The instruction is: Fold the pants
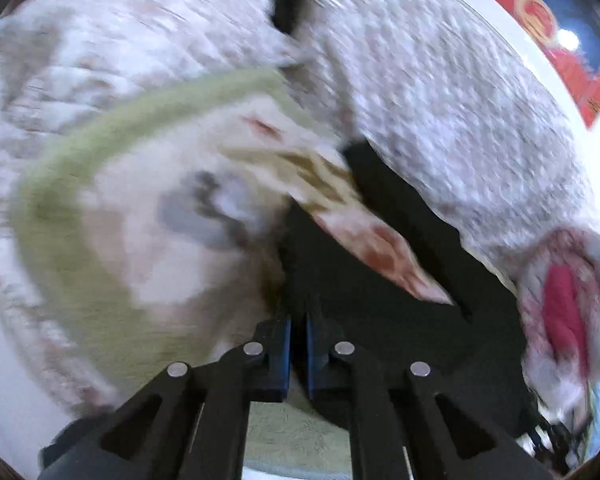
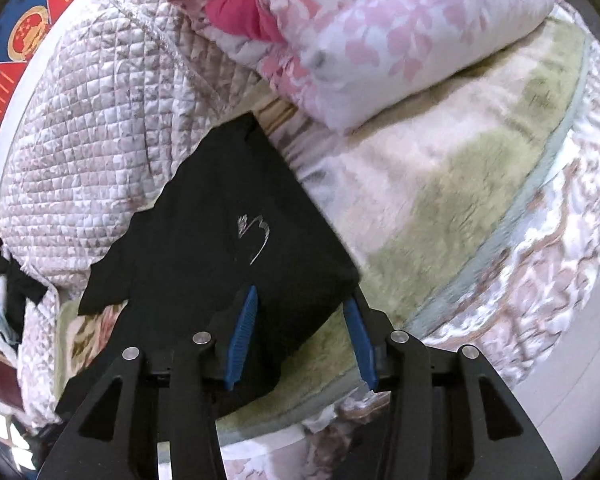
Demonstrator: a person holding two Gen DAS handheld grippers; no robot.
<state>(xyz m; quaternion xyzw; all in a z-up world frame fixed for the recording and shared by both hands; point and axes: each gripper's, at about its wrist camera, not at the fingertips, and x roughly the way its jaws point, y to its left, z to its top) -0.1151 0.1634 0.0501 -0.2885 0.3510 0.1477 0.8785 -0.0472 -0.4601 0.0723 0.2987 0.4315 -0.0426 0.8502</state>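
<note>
No readable writing is showing anywhere; the only mark on the black pants [image 2: 236, 240] is a small white outline emblem [image 2: 254, 236] sitting near the middle of the right wrist frame, its shape too sketchy to identify as a brand. In that view the pants are lying folded on a plush cream-and-green blanket [image 2: 452, 184], their long axis running diagonally from the lower centre of the frame up to a corner just above centre, with a ragged edge trailing toward the lower left. The right gripper [image 2: 302, 336] is standing with its blue pads [image 2: 244, 332] apart, straddling the near end of the pants; the left pad is lying against the cloth, the right pad is sitting at the fabric's edge, and no squeeze is showing. A quilted pink-and-white bedspread [image 2: 96, 128] is filling the upper left, a floral pink duvet [image 2: 384, 40] is lying across the upper right, and a red-and-blue patterned panel [image 2: 24, 36] is occupying the far upper left corner. The left wrist view is heavily motion-blurred; there the pants [image 1: 384, 264] are appearing as a dark band running from centre toward the lower right. The left gripper [image 1: 298, 354] is showing its pads nearly together, a thin slit between them, and whether any cloth is pinched there cannot be told.
</note>
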